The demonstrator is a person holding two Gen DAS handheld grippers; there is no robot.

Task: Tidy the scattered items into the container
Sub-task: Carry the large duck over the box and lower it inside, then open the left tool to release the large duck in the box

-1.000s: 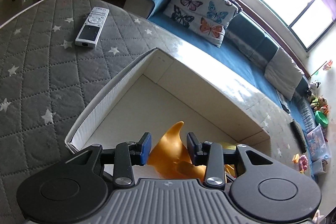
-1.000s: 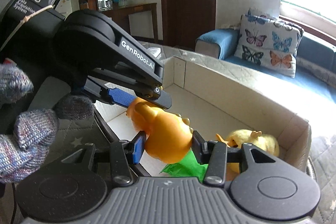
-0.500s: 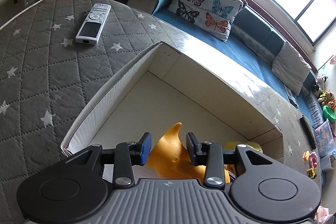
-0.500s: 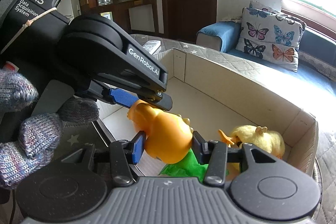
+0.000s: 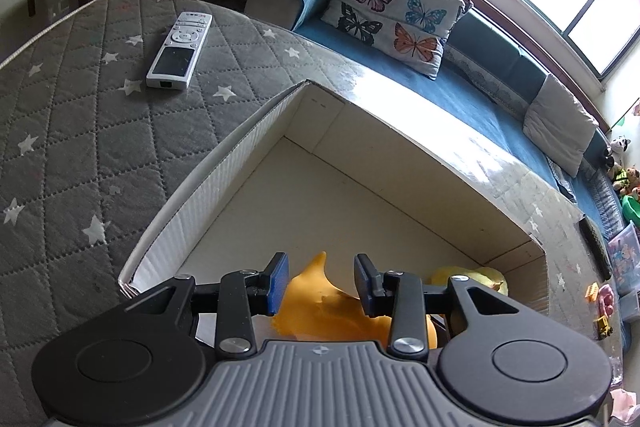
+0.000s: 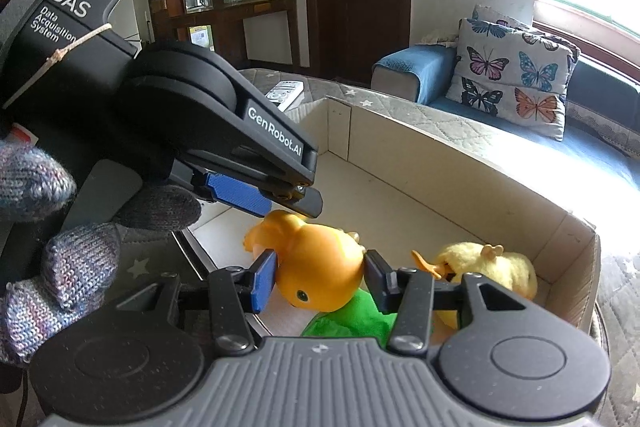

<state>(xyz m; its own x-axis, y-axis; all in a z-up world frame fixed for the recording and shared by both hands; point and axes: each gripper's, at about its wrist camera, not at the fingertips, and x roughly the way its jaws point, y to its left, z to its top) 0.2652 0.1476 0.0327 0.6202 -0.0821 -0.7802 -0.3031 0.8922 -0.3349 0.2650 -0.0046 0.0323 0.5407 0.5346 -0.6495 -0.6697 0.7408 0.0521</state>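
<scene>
Right tool [image 6: 320,277]: I pinch orange duck [image 6: 320,269] over box [image 6: 576,239]. Left tool [image 5: 320,279]: parted, empty, just above. Risk: tools collide; duck slips.

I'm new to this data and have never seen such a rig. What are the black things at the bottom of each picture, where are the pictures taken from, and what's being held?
They are hand-held two-finger grippers, one in each of a person's hands, each with a fisheye camera looking along its fingers. In the right wrist view, the right gripper is shut on an orange rubber duck over a cardboard box; the left gripper and a gloved hand hang at upper left. A fluffy yellow chick and something green lie in the box. In the left wrist view, the left gripper's jaws stand open around the duck's tail. A remote control lies on the grey quilted surface.
</scene>
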